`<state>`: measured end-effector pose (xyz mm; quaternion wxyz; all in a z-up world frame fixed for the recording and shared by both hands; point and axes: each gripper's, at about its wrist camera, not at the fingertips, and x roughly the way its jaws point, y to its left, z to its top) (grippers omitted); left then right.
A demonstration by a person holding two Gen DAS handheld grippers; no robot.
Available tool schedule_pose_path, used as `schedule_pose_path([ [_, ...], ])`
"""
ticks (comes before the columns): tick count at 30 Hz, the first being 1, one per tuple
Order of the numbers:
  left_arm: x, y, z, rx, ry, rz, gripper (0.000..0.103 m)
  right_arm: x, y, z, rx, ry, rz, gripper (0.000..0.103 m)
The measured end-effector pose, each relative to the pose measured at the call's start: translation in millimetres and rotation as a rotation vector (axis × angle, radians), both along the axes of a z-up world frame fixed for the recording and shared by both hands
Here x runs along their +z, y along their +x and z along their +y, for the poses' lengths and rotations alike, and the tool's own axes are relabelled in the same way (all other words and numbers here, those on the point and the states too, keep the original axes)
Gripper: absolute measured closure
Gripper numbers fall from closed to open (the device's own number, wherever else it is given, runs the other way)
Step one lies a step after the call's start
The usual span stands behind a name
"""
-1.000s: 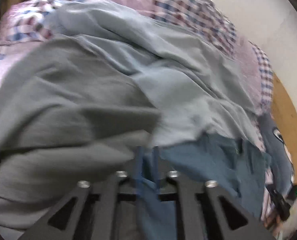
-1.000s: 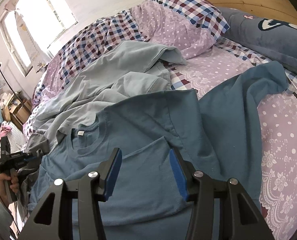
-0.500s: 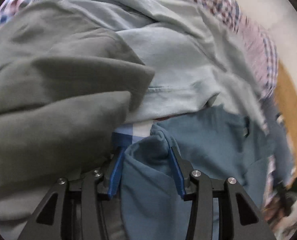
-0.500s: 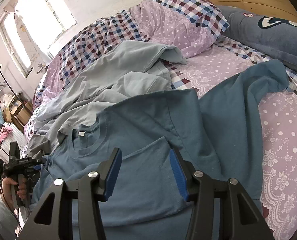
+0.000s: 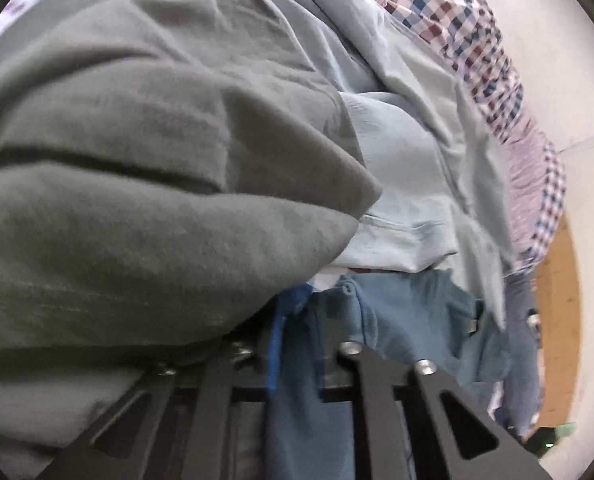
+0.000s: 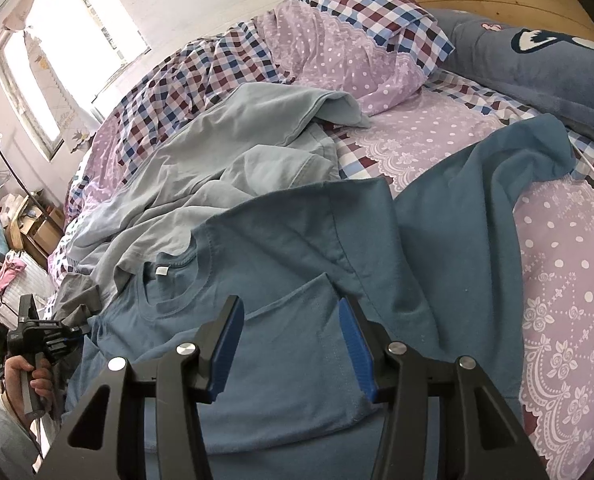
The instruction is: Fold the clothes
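the left claw (image 5: 297, 320) has just closed on the blue shirt's (image 6: 297, 248) sleeve at the bed's (image 6: 557, 300) near left edge; right claw (image 6: 289, 344) hangs apart above it, so folding can begin.

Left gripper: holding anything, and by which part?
Left gripper is shut on the teal T-shirt, pinching a fold at its edge near the sleeve.

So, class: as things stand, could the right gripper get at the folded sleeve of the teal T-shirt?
Probably yes. The right gripper is open, with the folded sleeve of the teal T-shirt lying flat between its fingers; nothing covers it.
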<state>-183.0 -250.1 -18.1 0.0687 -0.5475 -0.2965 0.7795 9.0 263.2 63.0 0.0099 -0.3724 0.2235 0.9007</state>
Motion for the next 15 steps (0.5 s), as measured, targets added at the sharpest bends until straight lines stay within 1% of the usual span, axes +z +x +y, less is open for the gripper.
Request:
schedule_pose_path([
  [2, 5, 0, 6, -0.013, -0.040, 0.010, 0.102, 0, 0, 1, -0.003, -0.004, -0.003, 0.050],
  [6, 17, 4, 10, -0.009, -0.089, 0.044, 0.103, -2, 0, 6, -0.018, -0.019, -0.008, 0.050],
  [8, 25, 8, 8, 0.023, -0.131, 0.077, 0.103, -2, 1, 9, -0.027, -0.029, -0.009, 0.050],
  [11, 33, 14, -4, 0.087, -0.162, 0.103, 0.103, -3, 1, 12, -0.034, -0.043, -0.011, 0.050],
  [15, 35, 20, -16, 0.151, -0.217, 0.099, 0.103, -3, 1, 13, -0.034, -0.047, -0.013, 0.050],
])
